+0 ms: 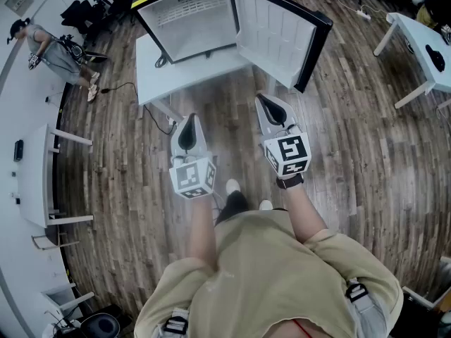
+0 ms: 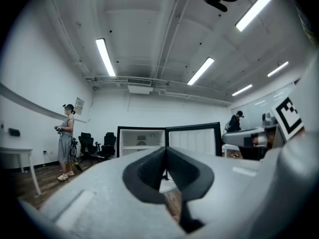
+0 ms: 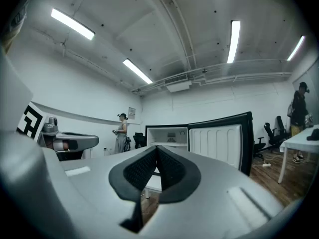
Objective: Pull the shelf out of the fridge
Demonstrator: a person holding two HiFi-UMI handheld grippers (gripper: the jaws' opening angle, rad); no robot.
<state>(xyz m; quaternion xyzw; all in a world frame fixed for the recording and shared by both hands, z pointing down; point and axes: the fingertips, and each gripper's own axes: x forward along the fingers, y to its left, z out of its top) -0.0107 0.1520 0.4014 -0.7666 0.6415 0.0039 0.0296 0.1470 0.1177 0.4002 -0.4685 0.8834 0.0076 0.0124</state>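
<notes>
A small black fridge (image 1: 190,20) stands on a low white table (image 1: 158,69) ahead of me, its door (image 1: 278,34) swung open to the right. Inside, a white shelf (image 2: 141,147) spans the upper part of the compartment; it also shows as a shelf (image 3: 168,144) in the right gripper view. My left gripper (image 1: 189,118) and right gripper (image 1: 263,98) are held side by side over the floor, short of the table and apart from the fridge. Both point at the fridge. The left gripper (image 2: 165,151) and right gripper (image 3: 156,148) are shut with nothing between the jaws.
A person in grey (image 1: 49,48) stands far left near office chairs (image 2: 94,146). Another person (image 3: 300,101) stands by a white table (image 1: 423,48) at the right. A desk (image 1: 35,174) runs along the left wall. A cable (image 1: 158,118) lies on the wooden floor.
</notes>
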